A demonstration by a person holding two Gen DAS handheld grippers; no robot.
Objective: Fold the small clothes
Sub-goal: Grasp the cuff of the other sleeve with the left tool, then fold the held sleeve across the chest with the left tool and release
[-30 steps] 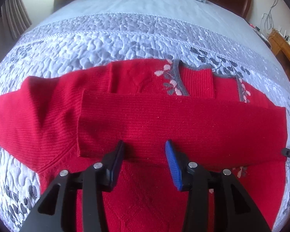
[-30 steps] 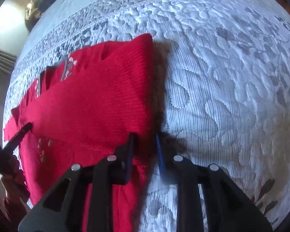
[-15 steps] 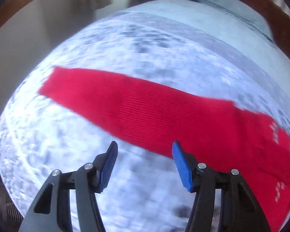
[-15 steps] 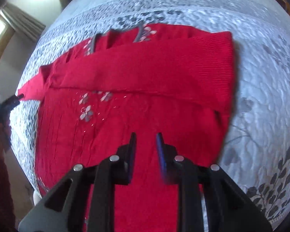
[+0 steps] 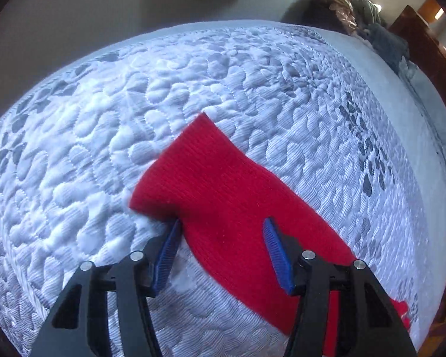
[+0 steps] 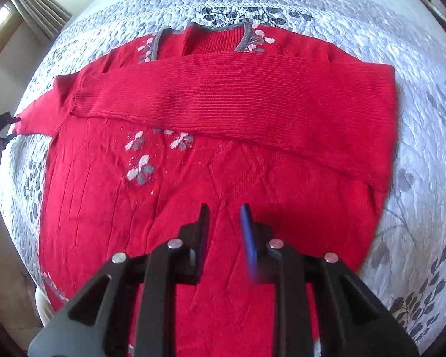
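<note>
Red sweater (image 6: 252,154) flat on quilted bed (image 6: 416,59). Left tool (image 5: 221,232) open, jaws just narrowed, astride sleeve (image 5: 223,178). Right tool (image 6: 224,217) slightly open, empty.

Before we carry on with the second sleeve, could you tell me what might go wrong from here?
1. The left gripper has its jaws open astride the outstretched sleeve, partway up from the cuff; a grip there may bunch the knit.
2. Pulling that sleeve could drag the sweater and disturb the sleeve already folded across its chest.
3. The right gripper hovers over the body, holding nothing down.
</note>
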